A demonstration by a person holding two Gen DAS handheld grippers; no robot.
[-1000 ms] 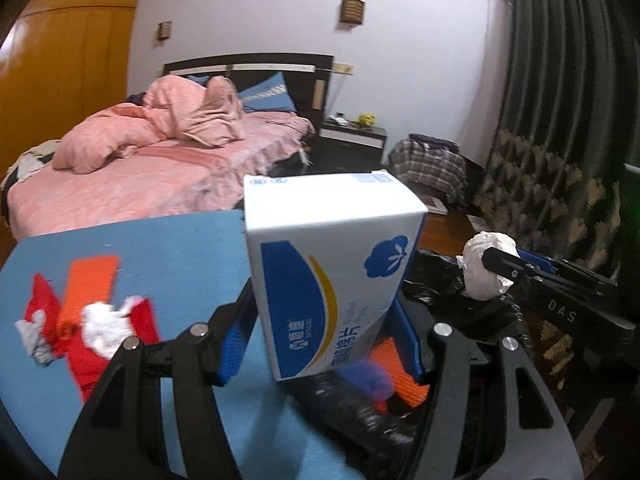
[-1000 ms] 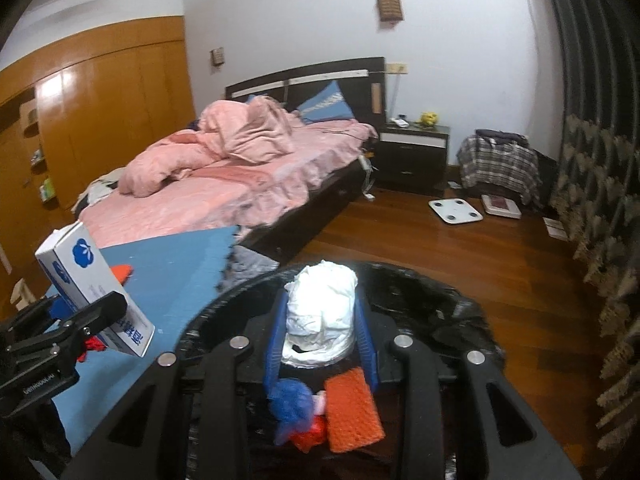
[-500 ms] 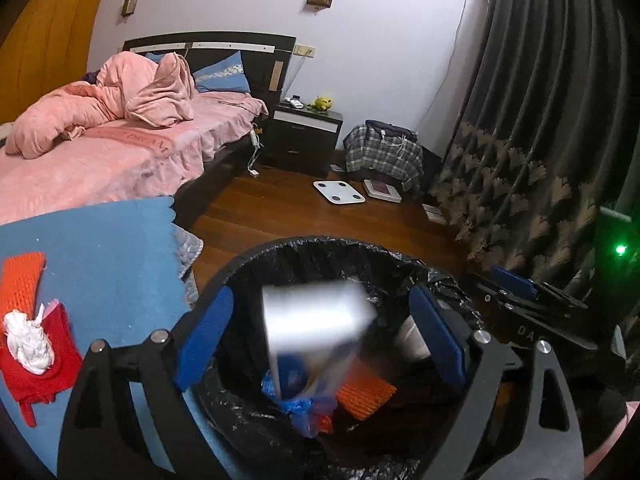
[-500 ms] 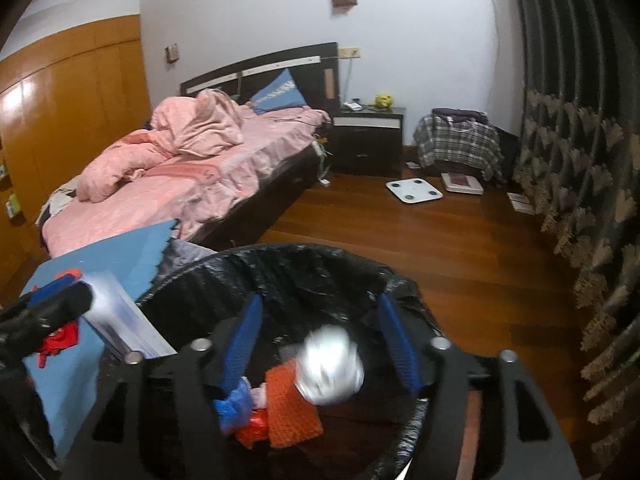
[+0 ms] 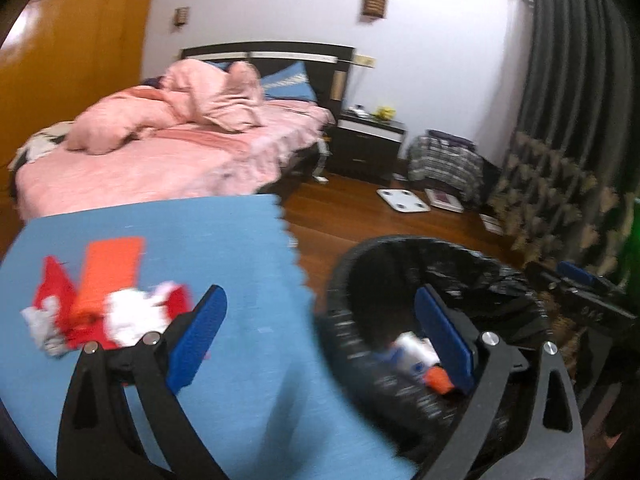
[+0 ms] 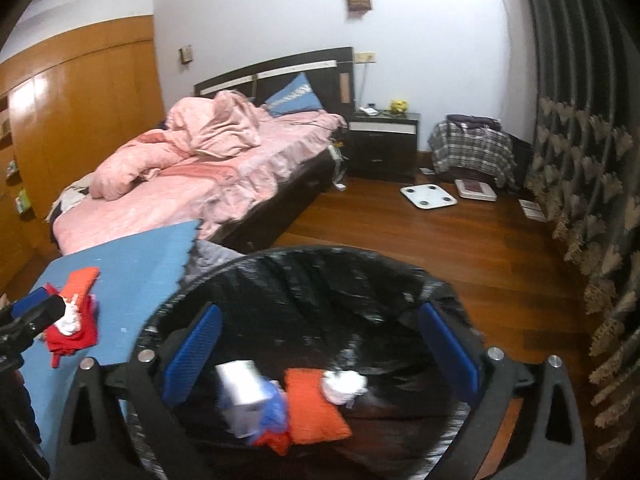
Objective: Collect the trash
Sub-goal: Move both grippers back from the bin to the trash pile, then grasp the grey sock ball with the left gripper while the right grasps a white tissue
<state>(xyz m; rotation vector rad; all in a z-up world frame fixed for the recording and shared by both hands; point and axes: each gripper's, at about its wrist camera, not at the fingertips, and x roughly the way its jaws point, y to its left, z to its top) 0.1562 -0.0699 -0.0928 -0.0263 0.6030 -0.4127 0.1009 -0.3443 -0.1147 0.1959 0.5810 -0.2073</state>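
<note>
Drop step finished: both grippers, left (image 5: 320, 340) and right (image 6: 320, 350), jaws just opened, held nothing; box (image 6: 240, 394) and wad (image 6: 344, 386) lay inside the bin (image 6: 304, 276). Next, probably, the scraps (image 5: 104, 308) on the mat (image 5: 224, 248) beside the bin.

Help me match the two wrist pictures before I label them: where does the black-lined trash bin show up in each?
Left wrist view: the trash bin sits lower right, beside the blue mat, partly behind the hand-held gripper's right finger.
Right wrist view: the trash bin fills the bottom centre, its opening straight ahead with litter inside.
Shared landmark: the white floor scale on the wooden floor beyond the bin.
</note>
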